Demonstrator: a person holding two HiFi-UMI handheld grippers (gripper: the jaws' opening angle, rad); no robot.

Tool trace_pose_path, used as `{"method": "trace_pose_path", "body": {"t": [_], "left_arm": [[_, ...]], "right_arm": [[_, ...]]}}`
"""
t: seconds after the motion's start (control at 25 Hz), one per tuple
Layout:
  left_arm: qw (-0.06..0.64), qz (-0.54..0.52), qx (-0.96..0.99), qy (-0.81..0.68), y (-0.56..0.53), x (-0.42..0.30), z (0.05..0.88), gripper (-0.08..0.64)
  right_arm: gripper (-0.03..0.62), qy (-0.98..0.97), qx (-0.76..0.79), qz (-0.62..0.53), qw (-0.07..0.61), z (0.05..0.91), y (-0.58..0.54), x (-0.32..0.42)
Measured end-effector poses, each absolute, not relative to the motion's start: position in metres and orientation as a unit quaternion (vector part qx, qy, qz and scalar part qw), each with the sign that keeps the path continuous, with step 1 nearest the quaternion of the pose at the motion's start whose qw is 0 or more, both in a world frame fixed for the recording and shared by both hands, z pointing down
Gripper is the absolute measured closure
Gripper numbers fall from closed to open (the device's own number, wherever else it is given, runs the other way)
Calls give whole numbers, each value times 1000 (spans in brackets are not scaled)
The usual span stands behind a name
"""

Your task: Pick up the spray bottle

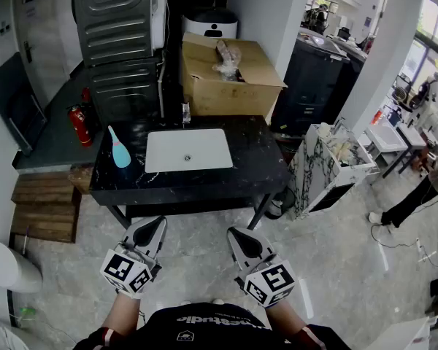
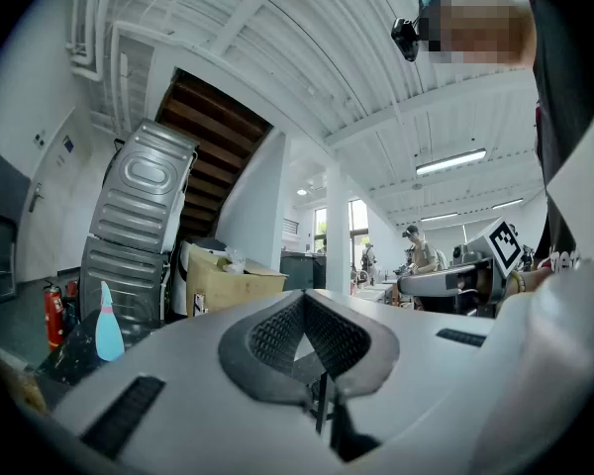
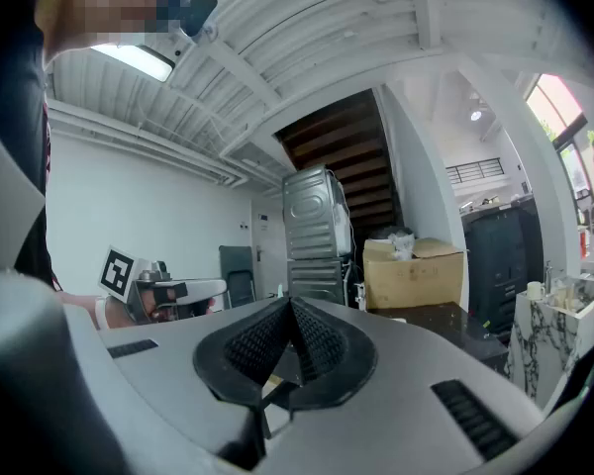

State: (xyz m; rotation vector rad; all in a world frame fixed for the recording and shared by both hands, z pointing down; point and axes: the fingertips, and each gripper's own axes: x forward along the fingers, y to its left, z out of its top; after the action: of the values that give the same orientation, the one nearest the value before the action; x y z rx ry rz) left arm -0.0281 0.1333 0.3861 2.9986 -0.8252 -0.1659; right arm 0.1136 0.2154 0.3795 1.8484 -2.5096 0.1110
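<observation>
The spray bottle is light blue with a slim neck and stands upright at the left end of the black table, beside a white inset basin. In the left gripper view the spray bottle shows far off at the left. My left gripper and right gripper hang side by side near my body, well short of the table's front edge, pointing toward it. Both are shut with nothing between the jaws, as the left gripper and right gripper show in their own views.
A cardboard box sits behind the table, and a tall grey metal appliance stands at the back left. A red fire extinguisher and wooden pallets lie to the left. A marble-patterned cabinet stands to the right.
</observation>
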Motion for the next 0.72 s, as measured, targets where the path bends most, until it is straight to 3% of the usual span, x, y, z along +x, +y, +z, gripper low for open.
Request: {"method": "trace_pose_path", "body": {"t": [0.52,0.72], "left_arm": [[13,-57,963,-263,136,-34,385,545],[9,-59,963,-263,134,-40,385,545]], "right_arm": [[555,-805,592,31,14,379,216,106],[555,-808,588,40,-14,374,215,104]]}}
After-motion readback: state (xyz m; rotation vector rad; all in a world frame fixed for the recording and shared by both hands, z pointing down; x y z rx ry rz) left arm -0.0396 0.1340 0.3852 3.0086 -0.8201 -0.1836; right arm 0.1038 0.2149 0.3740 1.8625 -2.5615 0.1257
